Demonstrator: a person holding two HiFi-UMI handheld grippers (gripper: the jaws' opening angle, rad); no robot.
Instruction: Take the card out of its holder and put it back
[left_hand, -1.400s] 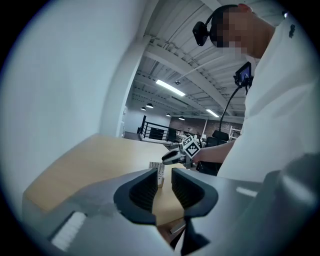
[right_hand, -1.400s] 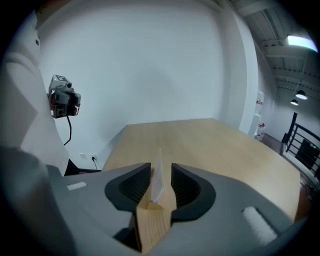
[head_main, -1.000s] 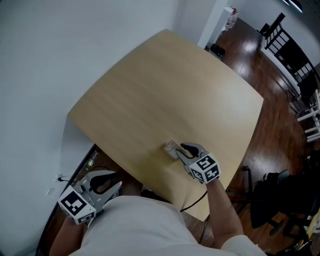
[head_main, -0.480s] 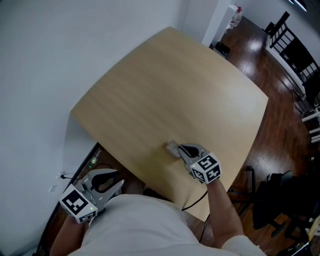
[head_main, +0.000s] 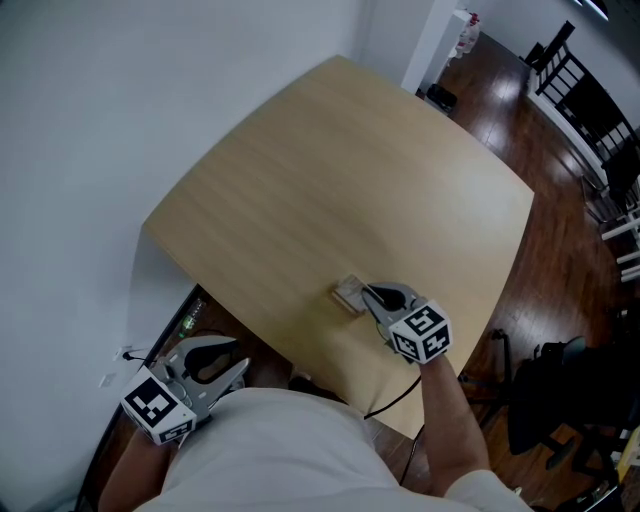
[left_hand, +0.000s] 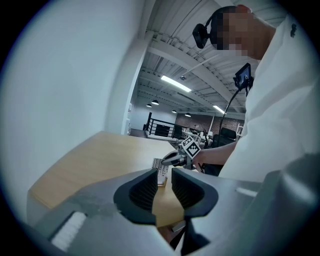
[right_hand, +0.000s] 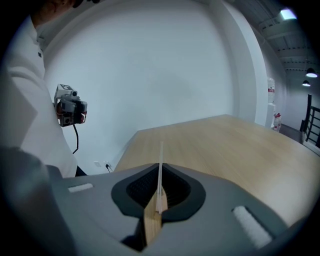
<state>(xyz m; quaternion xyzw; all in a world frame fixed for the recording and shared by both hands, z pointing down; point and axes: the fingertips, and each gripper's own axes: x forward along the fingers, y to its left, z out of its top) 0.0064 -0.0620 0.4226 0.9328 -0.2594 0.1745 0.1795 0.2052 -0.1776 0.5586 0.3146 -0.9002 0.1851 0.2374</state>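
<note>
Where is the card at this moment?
In the head view the card stands upright near the near edge of the table, right of centre, pinched between the jaws of the right gripper.

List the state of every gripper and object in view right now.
Right gripper: shut on the card.
Left gripper: open, empty, held beside the table.
Card: upright, pinched edge-on, bottom apparently in the holder.
Holder: resting on the table.
</note>
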